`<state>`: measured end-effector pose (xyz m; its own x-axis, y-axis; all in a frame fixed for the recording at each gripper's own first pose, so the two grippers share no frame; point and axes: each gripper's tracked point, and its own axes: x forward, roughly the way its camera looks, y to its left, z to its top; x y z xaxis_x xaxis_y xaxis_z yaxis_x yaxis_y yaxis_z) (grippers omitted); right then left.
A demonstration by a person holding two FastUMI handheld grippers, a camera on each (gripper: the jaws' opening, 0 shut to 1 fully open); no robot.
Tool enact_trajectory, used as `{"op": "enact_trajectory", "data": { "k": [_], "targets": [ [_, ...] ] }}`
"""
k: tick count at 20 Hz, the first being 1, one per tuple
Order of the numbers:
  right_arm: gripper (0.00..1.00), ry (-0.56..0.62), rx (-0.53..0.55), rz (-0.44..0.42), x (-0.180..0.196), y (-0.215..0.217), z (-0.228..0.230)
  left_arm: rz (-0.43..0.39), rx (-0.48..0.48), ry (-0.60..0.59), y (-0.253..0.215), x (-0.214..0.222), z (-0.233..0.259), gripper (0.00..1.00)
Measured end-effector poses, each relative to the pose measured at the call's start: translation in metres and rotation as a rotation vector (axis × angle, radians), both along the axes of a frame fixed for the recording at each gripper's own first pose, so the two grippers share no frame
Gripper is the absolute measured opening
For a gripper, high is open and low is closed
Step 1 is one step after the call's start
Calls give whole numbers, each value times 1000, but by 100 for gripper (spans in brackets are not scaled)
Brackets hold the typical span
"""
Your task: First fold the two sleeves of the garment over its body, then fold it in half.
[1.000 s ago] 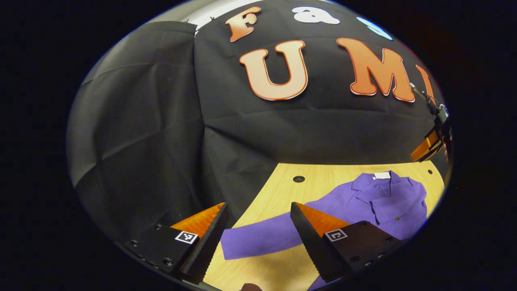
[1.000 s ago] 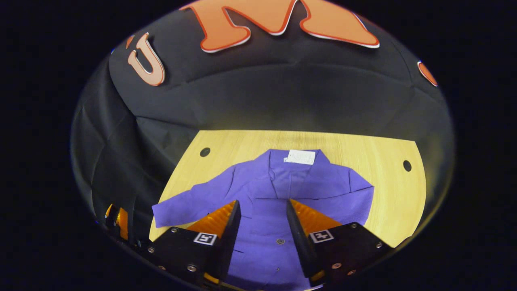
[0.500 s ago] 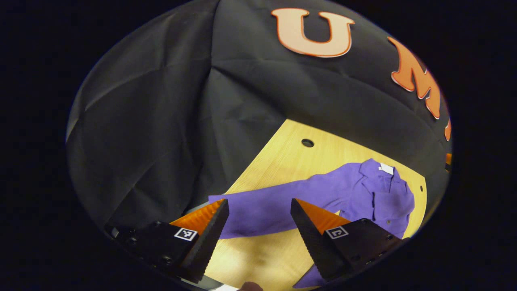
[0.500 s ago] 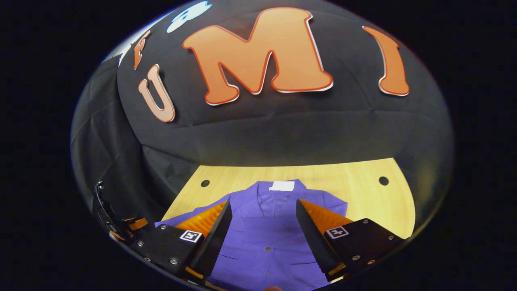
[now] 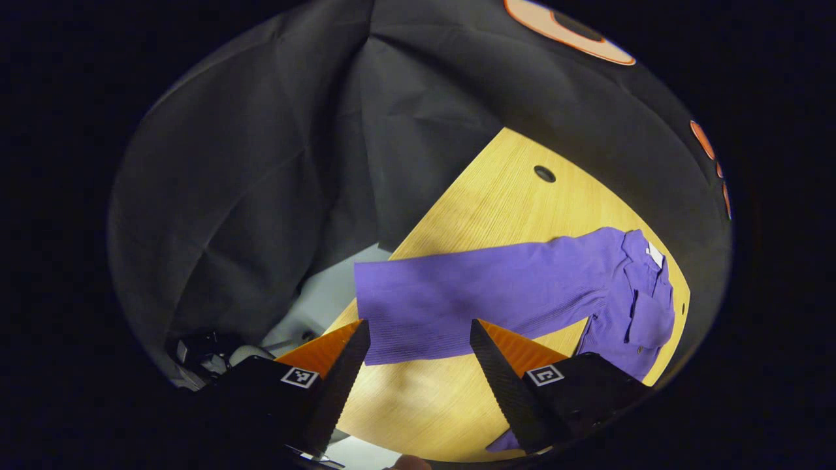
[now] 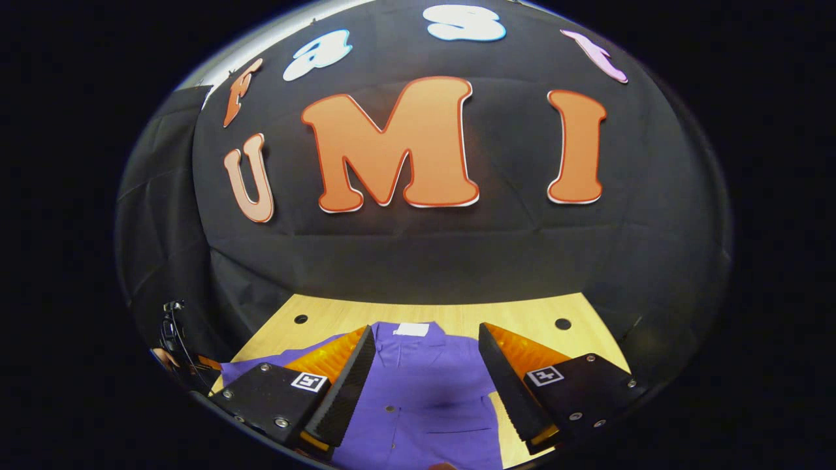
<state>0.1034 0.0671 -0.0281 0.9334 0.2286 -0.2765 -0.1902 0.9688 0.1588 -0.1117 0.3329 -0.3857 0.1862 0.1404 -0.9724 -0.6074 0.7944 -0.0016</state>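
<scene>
A purple button-front garment (image 5: 627, 307) with long sleeves lies spread flat on a light wooden table (image 5: 496, 196), its collar with a small white neck label (image 6: 411, 329) turned toward the booth's black cloth wall. In the left gripper view, the left gripper (image 5: 418, 333) hangs above the table's near corner with its two fingers spread wide apart and nothing between them; whether the tips touch the wood cannot be told. Just ahead of the fingertips lies the garment's outstretched sleeve (image 5: 477, 297), a long ribbed purple band lying flat, its squared cuff end reaching the table's edge ahead and to the left of the gripper, the rest of it running away to the right toward the body of the garment. The collar and button placket sit farther off, ahead and to the right of this gripper. A round dark hole (image 5: 544, 173) in the tabletop lies well beyond the sleeve. In the right gripper view, the right gripper (image 6: 426, 336) is above the garment's body (image 6: 424, 398), also with its fingers spread and holding nothing. The buttoned front shows directly between and below its two fingers, the neck label straight ahead of the gap, and the sleeve (image 6: 261, 369) stretches off to the left behind its left finger.
</scene>
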Motion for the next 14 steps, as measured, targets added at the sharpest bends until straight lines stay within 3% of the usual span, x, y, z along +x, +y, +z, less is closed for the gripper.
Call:
{"op": "enact_trajectory", "data": {
  "k": [8, 14],
  "targets": [
    [95, -36, -41, -38, -33, -15, 1, 29, -132, 153, 6, 5, -33, 98],
    [95, -39, -49, -54, -47, -22, -2, 37, -118, 239, 11, 7, -49, 95]
  ]
}}
